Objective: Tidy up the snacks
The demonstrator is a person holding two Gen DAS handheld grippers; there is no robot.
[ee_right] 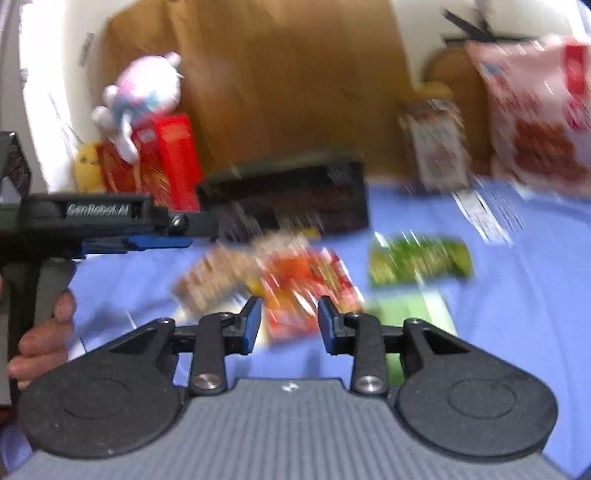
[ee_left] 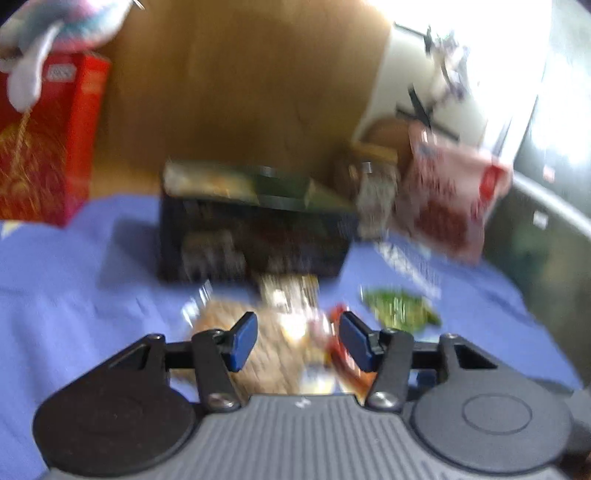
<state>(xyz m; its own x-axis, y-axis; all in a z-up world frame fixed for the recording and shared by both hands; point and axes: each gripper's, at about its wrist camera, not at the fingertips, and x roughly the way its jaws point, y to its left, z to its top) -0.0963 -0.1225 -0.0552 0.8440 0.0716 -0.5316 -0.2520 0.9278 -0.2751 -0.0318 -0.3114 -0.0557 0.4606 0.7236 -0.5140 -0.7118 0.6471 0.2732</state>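
Both views are motion-blurred. Several snack packets lie on a blue cloth [ee_left: 74, 266]: a tan cracker pack [ee_left: 221, 321], a red packet [ee_left: 343, 354] and a green packet [ee_left: 400, 308]. A black basket [ee_left: 255, 236] stands behind them. My left gripper [ee_left: 297, 341] is open and empty, low over the tan and red packets. My right gripper [ee_right: 290, 321] is open and empty just above the red packet [ee_right: 306, 288], with the tan pack [ee_right: 221, 273] to its left and the green packet [ee_right: 421, 262] to its right. The left gripper's body [ee_right: 110, 221] shows at the left there.
A red box [ee_left: 51, 147] with a plush toy [ee_left: 59, 29] on it stands at the back left. A large pink-red snack bag [ee_left: 450, 195] and a smaller brown pack [ee_right: 436, 144] lean at the back right. A brown wooden board [ee_left: 240, 81] rises behind.
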